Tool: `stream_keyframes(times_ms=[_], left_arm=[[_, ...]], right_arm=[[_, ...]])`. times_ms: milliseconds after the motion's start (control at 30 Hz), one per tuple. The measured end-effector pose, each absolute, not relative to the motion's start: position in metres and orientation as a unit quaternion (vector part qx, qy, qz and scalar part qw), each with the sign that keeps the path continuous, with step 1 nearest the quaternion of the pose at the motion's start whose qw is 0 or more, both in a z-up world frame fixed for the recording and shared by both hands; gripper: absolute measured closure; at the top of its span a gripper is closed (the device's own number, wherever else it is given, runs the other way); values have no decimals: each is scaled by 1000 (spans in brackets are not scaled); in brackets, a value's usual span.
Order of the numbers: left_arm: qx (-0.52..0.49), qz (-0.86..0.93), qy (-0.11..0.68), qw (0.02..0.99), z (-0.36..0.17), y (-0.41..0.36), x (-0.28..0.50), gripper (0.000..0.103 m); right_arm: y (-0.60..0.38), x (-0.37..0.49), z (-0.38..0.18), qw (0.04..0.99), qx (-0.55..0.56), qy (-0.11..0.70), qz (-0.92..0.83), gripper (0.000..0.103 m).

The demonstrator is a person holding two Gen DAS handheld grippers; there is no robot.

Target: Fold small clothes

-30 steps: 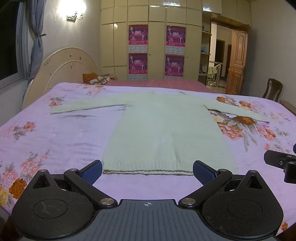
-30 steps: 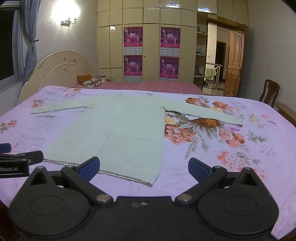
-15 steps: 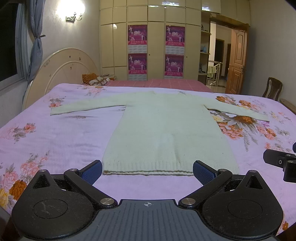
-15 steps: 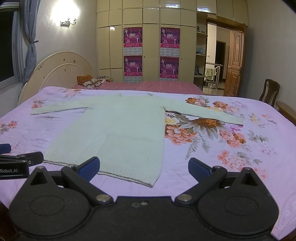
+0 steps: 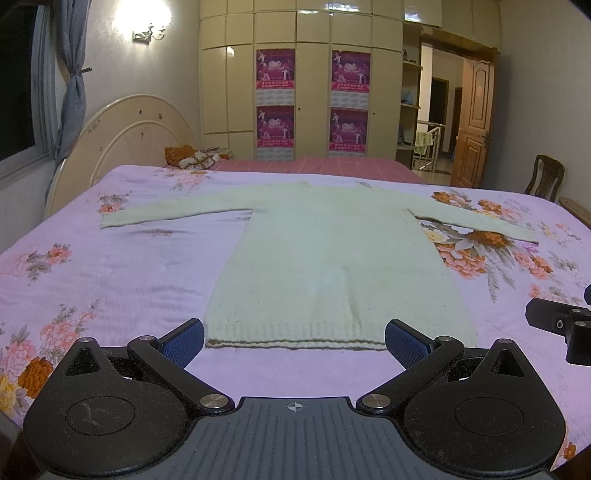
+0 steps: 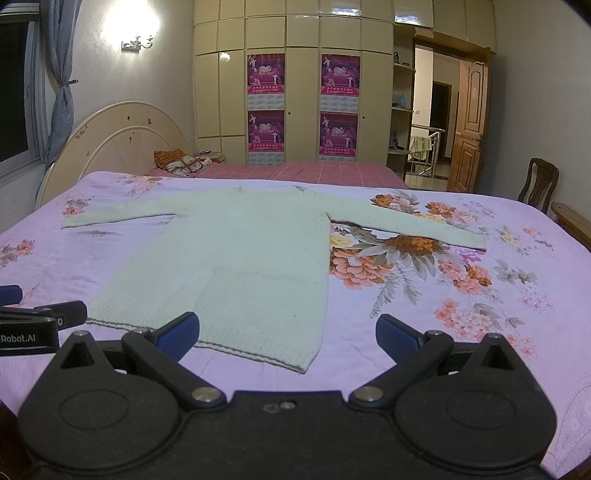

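1. Sweater point(image 5: 332, 266), pale green knit, lies flat on the bed point(image 5: 110, 280); lilac sheet with orange and pink flower print.
2. Room: cream headboard point(image 5: 122, 147) at far left, cream wardrobe point(image 5: 306, 85) on the back wall with four magenta posters, wall lamp point(image 5: 147, 31) lit, wooden door point(image 5: 472, 125) open at right, wooden chair point(image 5: 545, 181) by the bed's right side.
3. Sweater's long axis runs away from the cameras: ribbed hem near, neck toward the wardrobe. Both sleeves are spread straight out left and right.
4. Left gripper point(image 5: 294, 341) hovers low at the near bed edge, aimed at the hem's middle; jaws spread wide, nothing between them, pads flank the hem without touching it.
5. Right gripper point(image 6: 287, 334) hovers beside it, aimed at the hem's right corner; jaws likewise spread wide and empty.
6. Each gripper shows at the edge of the other's view; they sit side by side, apart.
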State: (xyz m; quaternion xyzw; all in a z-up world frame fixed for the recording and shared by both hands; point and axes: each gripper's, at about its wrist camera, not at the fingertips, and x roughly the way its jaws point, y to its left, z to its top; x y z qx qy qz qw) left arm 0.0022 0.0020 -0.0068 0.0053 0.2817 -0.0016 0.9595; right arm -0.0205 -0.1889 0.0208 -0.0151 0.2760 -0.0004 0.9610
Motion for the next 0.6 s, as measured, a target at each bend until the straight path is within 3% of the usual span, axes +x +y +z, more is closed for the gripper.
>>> stream_keyframes(times_ms=[600], left_arm=[[2,-2,284,959,-8,6,4,0]], right_arm=[[-185,-17,18,960,-21,279,2,1]])
